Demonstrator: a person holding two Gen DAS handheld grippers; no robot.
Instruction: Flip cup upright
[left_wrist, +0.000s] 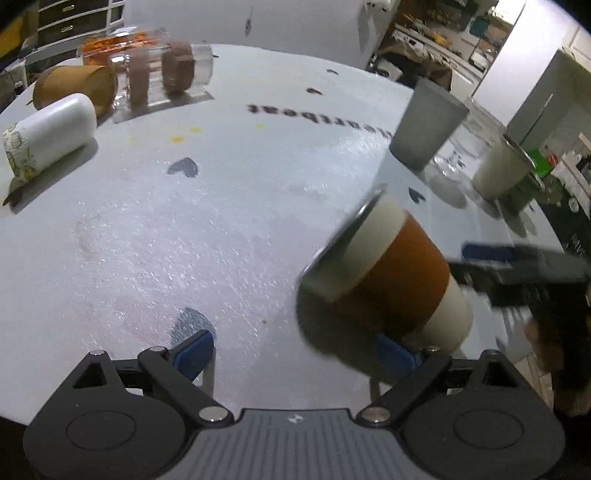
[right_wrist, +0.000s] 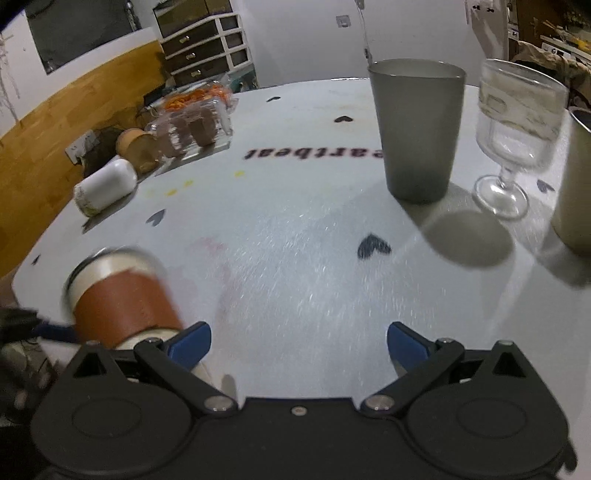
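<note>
Left wrist view, scanned left to right. At 10 o'clock a white capsule-shaped container (left_wrist: 51, 133) lies on its side on the white foam-textured counter (left_wrist: 221, 229), beside a brown cardboard tube (left_wrist: 75, 88) and a clear plastic box of brown rounds (left_wrist: 162, 70); all sit well clear of the work area, so they should not obstruct you.

Your left claw (left_wrist: 295, 354) has its blue-padded fingers (left_wrist: 194, 352) spread apart with nothing between them. The target, a cream tumbler with a brown leather-like sleeve and steel rim (left_wrist: 391, 280), lies tilted at 2 o'clock of that claw, rim toward the counter centre, base toward you, just beyond the right-hand pad. Contact cannot be confirmed; the cup is motion-blurred.

Right wrist view: the same tumbler (right_wrist: 122, 295) sits at 9 o'clock of your right claw (right_wrist: 299, 343), outside its left finger. That claw is also spread wide and empty, pointed level across the counter.

Further right stand a grey plastic cup (right_wrist: 417, 133), a clear stemmed glass (right_wrist: 517, 140) and a cream metal cup (right_wrist: 574, 184), all upright, presumably a reference row.

Judgement: the flip is not finished; the cup is neither upright nor gripped.
</note>
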